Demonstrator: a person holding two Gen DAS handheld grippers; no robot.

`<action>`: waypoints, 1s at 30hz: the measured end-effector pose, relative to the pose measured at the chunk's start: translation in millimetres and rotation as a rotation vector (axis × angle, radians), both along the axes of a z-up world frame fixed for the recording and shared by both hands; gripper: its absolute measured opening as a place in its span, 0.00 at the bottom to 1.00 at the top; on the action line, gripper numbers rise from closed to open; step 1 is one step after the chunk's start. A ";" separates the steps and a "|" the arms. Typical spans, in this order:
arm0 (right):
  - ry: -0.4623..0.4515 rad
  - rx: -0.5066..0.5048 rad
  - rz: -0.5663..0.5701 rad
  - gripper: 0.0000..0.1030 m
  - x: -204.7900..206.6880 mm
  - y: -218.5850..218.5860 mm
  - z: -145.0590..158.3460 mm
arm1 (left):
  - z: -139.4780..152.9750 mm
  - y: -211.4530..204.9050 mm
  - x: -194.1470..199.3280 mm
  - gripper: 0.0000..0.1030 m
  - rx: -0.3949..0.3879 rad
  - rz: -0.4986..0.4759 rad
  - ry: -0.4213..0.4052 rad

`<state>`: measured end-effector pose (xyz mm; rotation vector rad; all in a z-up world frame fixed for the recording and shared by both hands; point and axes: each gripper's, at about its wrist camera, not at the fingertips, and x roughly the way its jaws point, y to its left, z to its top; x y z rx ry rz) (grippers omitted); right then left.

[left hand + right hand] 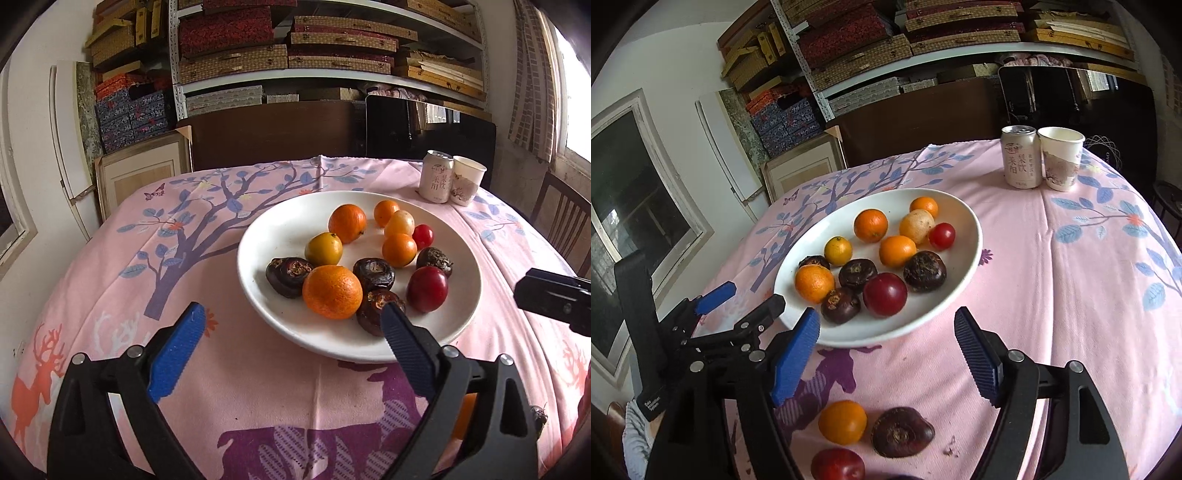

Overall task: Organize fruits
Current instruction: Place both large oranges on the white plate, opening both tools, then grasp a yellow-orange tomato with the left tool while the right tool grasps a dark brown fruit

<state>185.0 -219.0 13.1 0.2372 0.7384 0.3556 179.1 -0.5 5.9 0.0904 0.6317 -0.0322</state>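
Note:
A white plate (280, 229) (964, 218) on the pink tablecloth holds several oranges, dark water chestnuts and red fruits. My left gripper (293, 314) is open and empty at the plate's near rim, its right finger over a water chestnut (371, 310). My right gripper (886, 325) is open and empty just before the plate's near edge. On the cloth under it lie an orange (843, 421), a water chestnut (902, 431) and a red fruit (837, 464). The left gripper also shows in the right wrist view (746, 295); the right gripper's body shows in the left wrist view (554, 295).
A drink can (436, 176) (1021, 157) and a paper cup (466, 180) (1062, 157) stand at the table's far right. A dark chair back (273, 133) and shelves of boxes are behind the table. Another chair (565, 218) is at the right.

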 end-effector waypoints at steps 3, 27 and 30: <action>0.019 0.017 -0.028 0.80 -9.5 -14.7 -7.4 | -2.1 -1.2 -9.2 0.93 0.009 0.006 -0.004; 0.085 0.002 -0.030 0.84 -10.9 -14.2 -22.4 | 1.3 11.9 -57.9 0.95 -0.082 0.054 -0.026; 0.086 -0.006 -0.024 0.85 -11.4 -12.1 -23.2 | 0.8 12.3 -58.1 0.95 -0.082 0.057 -0.026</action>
